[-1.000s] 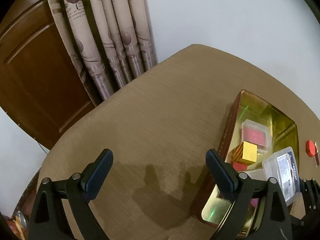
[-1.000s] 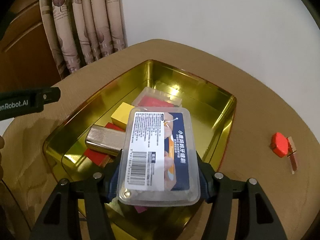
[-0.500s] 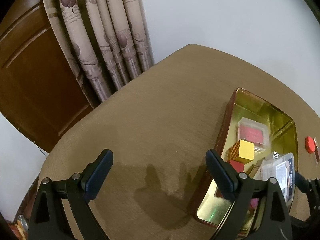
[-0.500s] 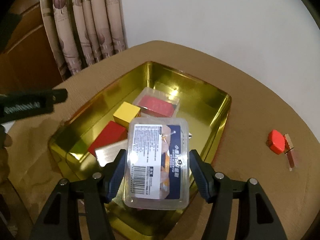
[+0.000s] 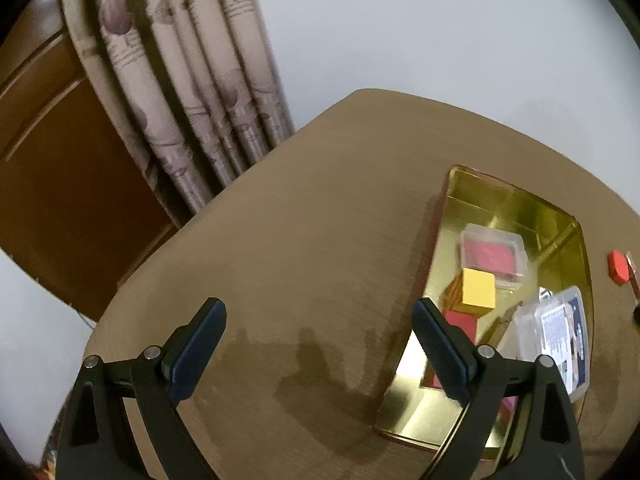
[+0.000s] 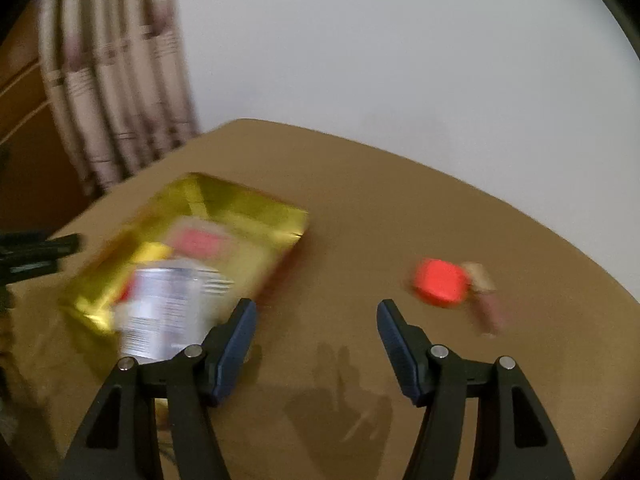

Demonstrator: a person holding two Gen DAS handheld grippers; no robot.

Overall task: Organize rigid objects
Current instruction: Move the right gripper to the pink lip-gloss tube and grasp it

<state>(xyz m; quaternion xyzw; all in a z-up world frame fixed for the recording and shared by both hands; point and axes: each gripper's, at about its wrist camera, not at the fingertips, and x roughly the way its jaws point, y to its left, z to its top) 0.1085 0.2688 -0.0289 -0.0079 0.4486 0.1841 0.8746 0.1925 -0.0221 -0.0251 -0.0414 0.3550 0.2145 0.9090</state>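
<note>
My right gripper (image 6: 316,344) is angled down over bare tan woven tabletop (image 6: 360,220), jaws wide, nothing between them; view is motion-blurred. My left gripper (image 5: 318,350) is also pitched down, jaws wide and empty, right finger overlapping the shiny gold rectangular metal tin (image 5: 576,236). The clear plastic labelled box (image 5: 560,336) lies in the tin's near right corner, tilted on other items, long axis running along the tin's right wall. A red faceted block (image 6: 438,282) sits on the cloth, right of the tin.
</note>
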